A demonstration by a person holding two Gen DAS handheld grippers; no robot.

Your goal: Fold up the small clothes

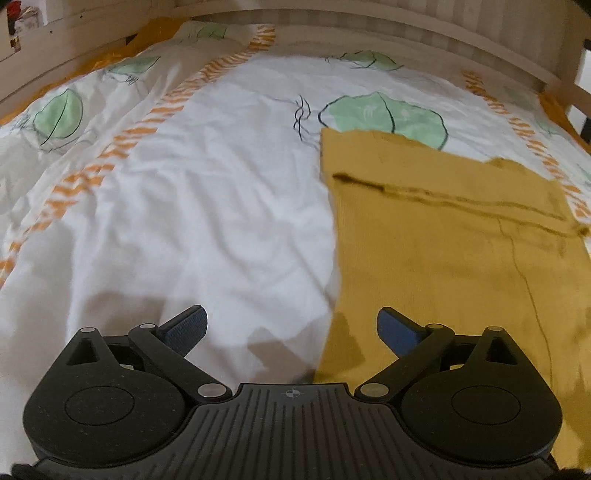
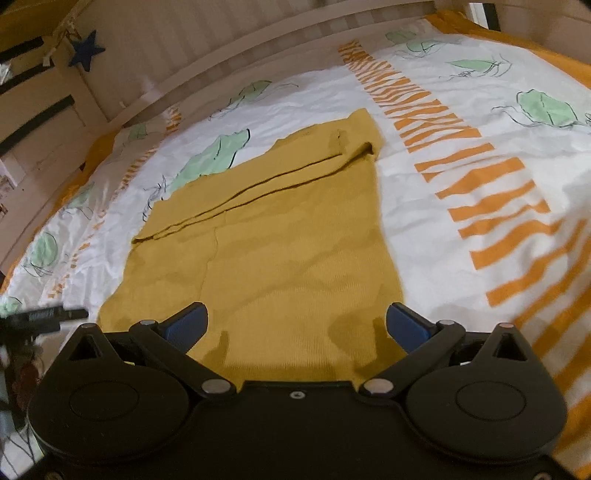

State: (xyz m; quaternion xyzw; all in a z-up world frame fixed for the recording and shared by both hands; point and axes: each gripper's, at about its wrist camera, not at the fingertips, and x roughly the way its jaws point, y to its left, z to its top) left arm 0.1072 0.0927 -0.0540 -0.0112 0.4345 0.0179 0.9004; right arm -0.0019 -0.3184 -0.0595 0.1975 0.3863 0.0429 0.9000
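A mustard-yellow knit garment (image 1: pixel 443 236) lies flat on the bed, partly folded, with a folded layer across its far part. In the right wrist view the garment (image 2: pixel 280 236) fills the middle. My left gripper (image 1: pixel 291 332) is open and empty, above the garment's near left edge; its right finger is over the yellow cloth, its left finger over the sheet. My right gripper (image 2: pixel 295 328) is open and empty, above the garment's near edge. The left gripper shows as a dark blurred shape at the left edge of the right wrist view (image 2: pixel 44 317).
The bed has a white sheet (image 1: pixel 207 206) printed with green leaves and orange stripes (image 2: pixel 480 192). A pale wooden bed frame (image 1: pixel 406 22) runs along the far side. A blue star (image 2: pixel 86 50) hangs on furniture at the far left.
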